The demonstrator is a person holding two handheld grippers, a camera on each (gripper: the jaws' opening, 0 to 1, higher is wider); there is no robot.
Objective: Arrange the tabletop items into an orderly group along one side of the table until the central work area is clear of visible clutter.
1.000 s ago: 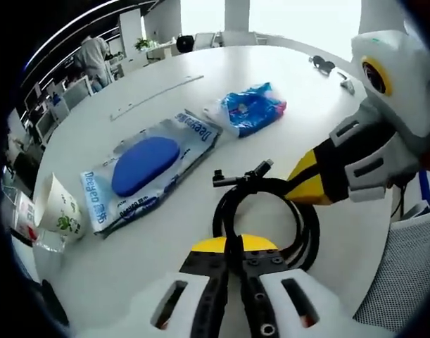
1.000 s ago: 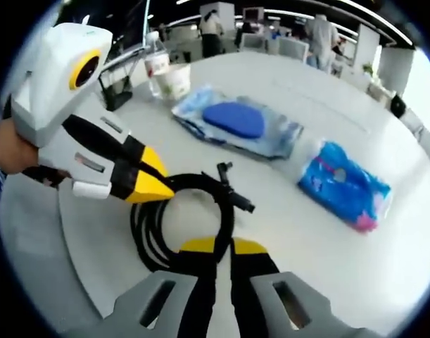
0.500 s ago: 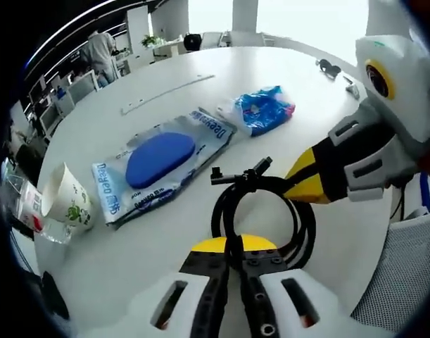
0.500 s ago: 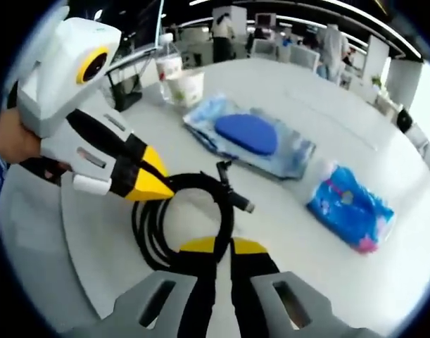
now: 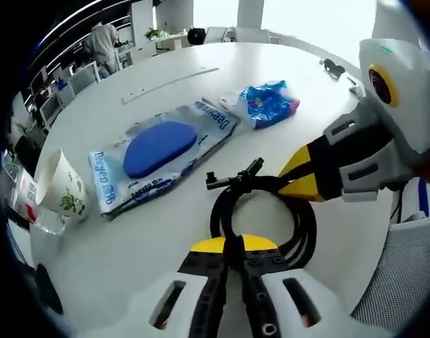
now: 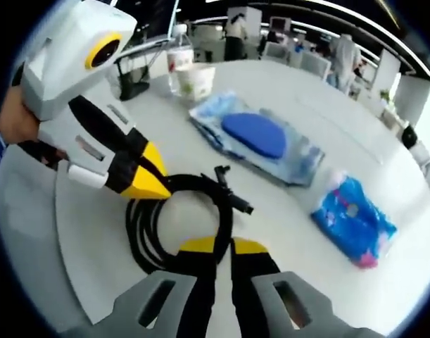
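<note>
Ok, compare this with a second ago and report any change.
Nothing has visibly changed. Both grippers stay shut on the coiled black cable, one on each side of the coil. The wipes pack, blue packet and paper cup lie where they were.

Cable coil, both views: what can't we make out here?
- Black cable coil, left gripper view: its near loop is hidden under the left tool.
- Right gripper view: the right tool covers the coil's near edge.
- Cable plug ends: too small to tell the connector type.
- Bottle behind the paper cup: label blurred.
</note>
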